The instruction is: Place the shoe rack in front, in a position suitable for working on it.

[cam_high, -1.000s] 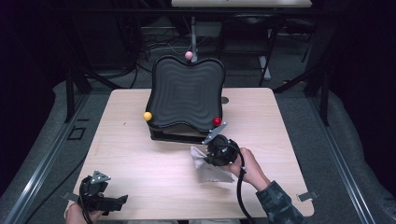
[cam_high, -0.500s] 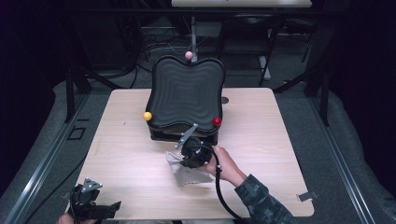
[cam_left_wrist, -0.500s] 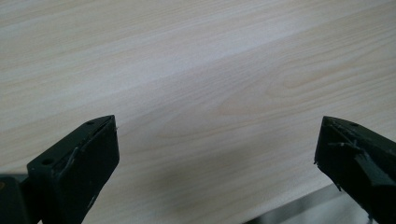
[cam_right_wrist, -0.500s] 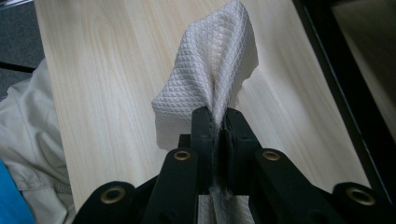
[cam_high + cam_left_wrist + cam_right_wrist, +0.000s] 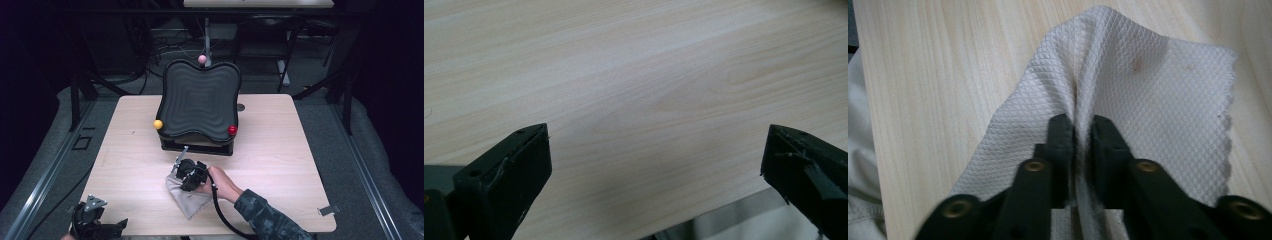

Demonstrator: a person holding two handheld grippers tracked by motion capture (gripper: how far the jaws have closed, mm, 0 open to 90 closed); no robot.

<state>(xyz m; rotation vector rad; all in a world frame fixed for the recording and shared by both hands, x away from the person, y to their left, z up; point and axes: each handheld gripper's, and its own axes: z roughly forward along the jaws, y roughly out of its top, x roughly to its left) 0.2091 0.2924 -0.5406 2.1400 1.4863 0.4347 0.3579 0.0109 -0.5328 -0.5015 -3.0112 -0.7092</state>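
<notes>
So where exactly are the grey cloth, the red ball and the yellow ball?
Grey cloth (image 5: 1153,85): right gripper view, on its flat waffle weave beside the pinched fold.
Red ball (image 5: 232,130): high view, its middle.
Yellow ball (image 5: 158,124): high view, its middle.

Your right tongs (image 5: 1082,131) are matte black, each arm pinned with brass-coloured screws, and a black cable trails from them. Your sleeve (image 5: 265,216) is dark grey camouflage. Your left tongs (image 5: 92,225) carry a grey three-cornered plate on top.
</notes>
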